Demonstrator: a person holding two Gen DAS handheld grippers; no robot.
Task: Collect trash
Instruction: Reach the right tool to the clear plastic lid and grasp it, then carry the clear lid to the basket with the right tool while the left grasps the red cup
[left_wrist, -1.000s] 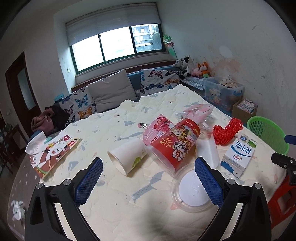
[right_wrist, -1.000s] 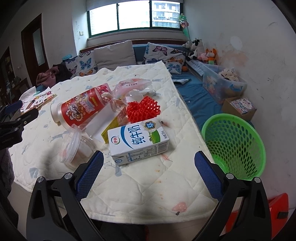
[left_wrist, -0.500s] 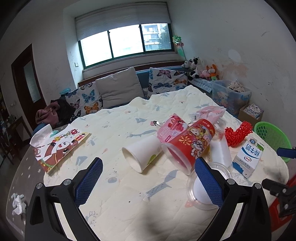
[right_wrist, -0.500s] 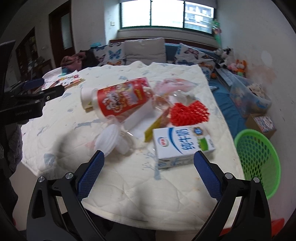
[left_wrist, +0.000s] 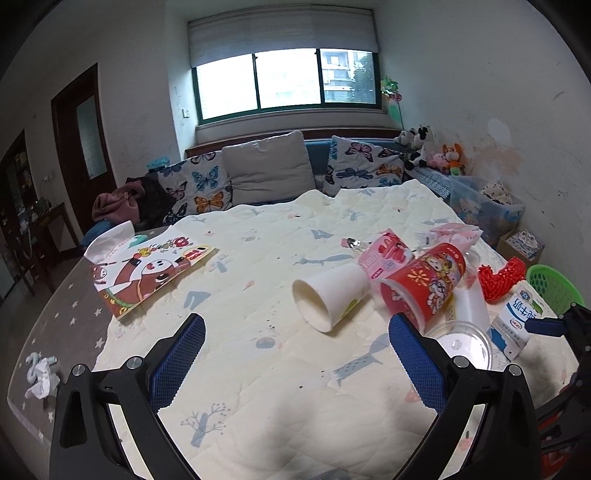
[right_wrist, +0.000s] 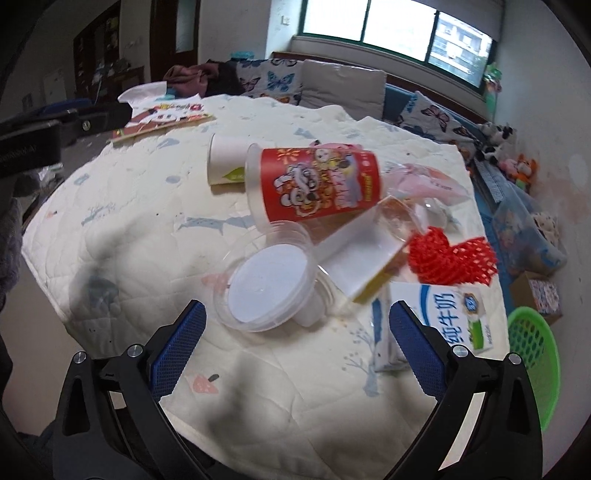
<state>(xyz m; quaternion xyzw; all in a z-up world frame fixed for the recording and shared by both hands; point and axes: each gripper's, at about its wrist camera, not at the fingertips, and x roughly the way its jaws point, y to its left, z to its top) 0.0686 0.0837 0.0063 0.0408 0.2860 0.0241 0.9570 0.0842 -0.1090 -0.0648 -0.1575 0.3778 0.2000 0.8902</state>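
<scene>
Your left gripper (left_wrist: 296, 350) has its jaws spread wide, holding nothing, hovering above the quilted desk (left_wrist: 258, 406). Your right gripper (right_wrist: 297, 341) is just as wide, empty too. Since a second ago you've swung right toward the pile: the clear lidded tub (right_wrist: 267, 286) now sits at twelve o'clock between its jaws, the milk carton (right_wrist: 439, 317) slid to three o'clock. Left side, the white paper cup (left_wrist: 328, 295) lies tipped at one o'clock. The green basket (right_wrist: 532, 362) waits at four o'clock.
</scene>
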